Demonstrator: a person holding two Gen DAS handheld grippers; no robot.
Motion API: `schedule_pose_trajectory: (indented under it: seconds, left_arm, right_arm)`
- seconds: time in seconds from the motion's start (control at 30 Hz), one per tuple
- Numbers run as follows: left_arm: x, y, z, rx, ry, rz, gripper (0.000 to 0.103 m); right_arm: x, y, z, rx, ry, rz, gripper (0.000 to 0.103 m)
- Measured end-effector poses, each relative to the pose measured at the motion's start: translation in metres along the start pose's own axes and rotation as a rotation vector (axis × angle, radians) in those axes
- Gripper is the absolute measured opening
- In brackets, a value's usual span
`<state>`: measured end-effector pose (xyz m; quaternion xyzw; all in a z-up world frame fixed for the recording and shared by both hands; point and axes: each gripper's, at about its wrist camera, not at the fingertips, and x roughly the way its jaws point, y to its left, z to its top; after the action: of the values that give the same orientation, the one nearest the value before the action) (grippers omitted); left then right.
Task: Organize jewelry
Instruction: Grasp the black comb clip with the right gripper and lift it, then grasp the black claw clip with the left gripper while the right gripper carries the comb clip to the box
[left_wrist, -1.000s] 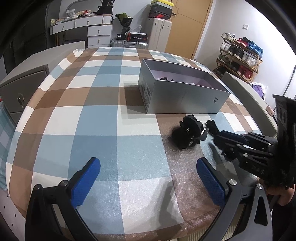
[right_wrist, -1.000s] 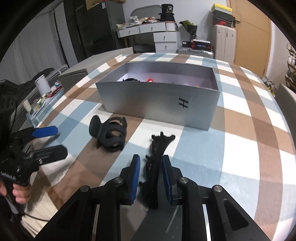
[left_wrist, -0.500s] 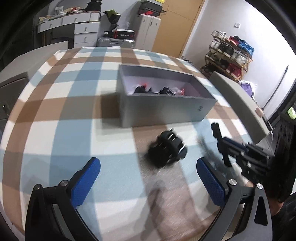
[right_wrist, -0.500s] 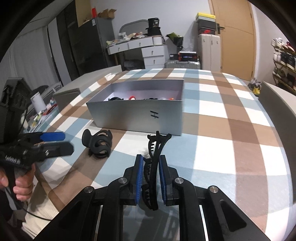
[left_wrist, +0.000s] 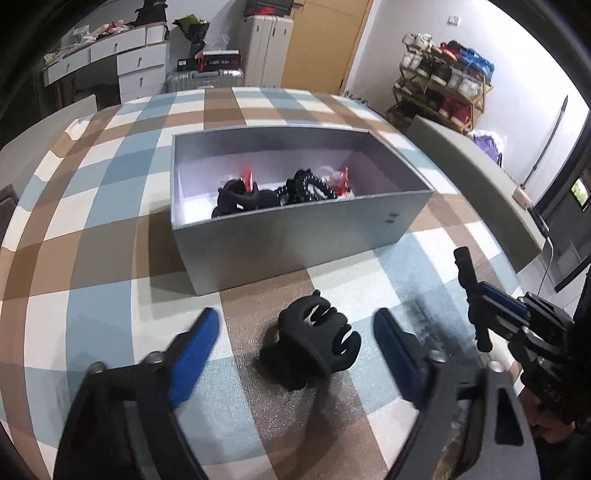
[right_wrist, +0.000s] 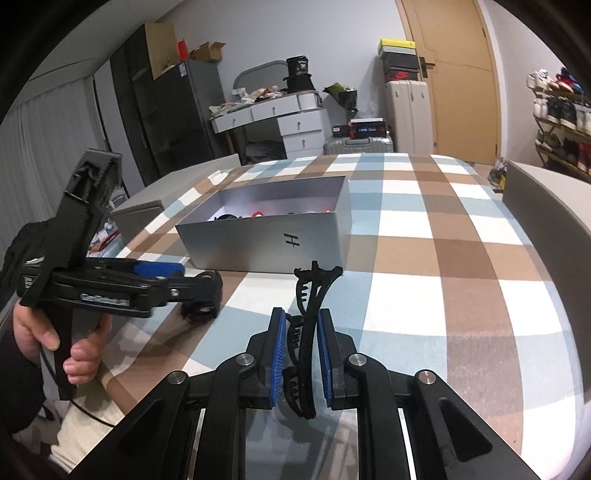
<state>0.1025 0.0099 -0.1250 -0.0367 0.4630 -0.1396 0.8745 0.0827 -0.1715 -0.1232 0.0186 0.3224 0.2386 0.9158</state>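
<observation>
A round black claw clip (left_wrist: 312, 341) lies on the checked tablecloth, between the spread blue pads of my open left gripper (left_wrist: 295, 339). It also shows in the right wrist view (right_wrist: 203, 295), partly behind the left gripper (right_wrist: 173, 275). My right gripper (right_wrist: 301, 325) is shut on a long black hair clip (right_wrist: 308, 332) and holds it above the table; the clip also shows in the left wrist view (left_wrist: 471, 291). A grey open box (left_wrist: 295, 229) beyond holds black and red hair accessories (left_wrist: 280, 192); it also shows in the right wrist view (right_wrist: 269, 240).
The table (right_wrist: 424, 266) has a blue, brown and white checked cloth. Grey chair backs (left_wrist: 476, 184) stand at its sides. A white dresser (right_wrist: 280, 118), suitcases and a shoe rack (left_wrist: 443, 77) stand along the far walls.
My left gripper has moved in toward the claw clip, which now lies between its pads. My right gripper has lifted the long clip higher off the table.
</observation>
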Motion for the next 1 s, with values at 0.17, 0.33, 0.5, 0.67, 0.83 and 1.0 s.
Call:
schedule_pose_trajectory:
  seconds: [0.17, 0.33, 0.5, 0.67, 0.83, 1.0]
  left_arm:
    - [-0.004, -0.005, -0.003, 0.033, 0.011, -0.038, 0.043]
    - [-0.007, -0.011, -0.005, 0.053, 0.008, -0.042, 0.04]
    - [-0.014, -0.013, -0.005, 0.06, -0.01, -0.033, 0.031]
    - [-0.02, -0.017, -0.006, 0.088, -0.029, -0.025, 0.031]
    - [-0.026, -0.015, -0.007, 0.085, -0.05, -0.025, 0.031]
    - [-0.048, -0.017, -0.005, 0.101, -0.112, -0.025, 0.031]
  right_arm:
    - [-0.002, 0.001, -0.001, -0.006, -0.006, 0.01, 0.016]
    - [-0.001, 0.002, -0.002, -0.002, -0.003, 0.016, 0.016]
    - [-0.004, 0.003, -0.002, -0.002, -0.009, 0.016, 0.016]
    - [-0.006, 0.002, -0.001, 0.026, -0.006, 0.04, 0.016]
    - [-0.011, 0.008, 0.003, 0.02, -0.014, 0.039, 0.016]
    - [-0.013, 0.015, 0.007, 0.005, -0.02, 0.049, 0.016]
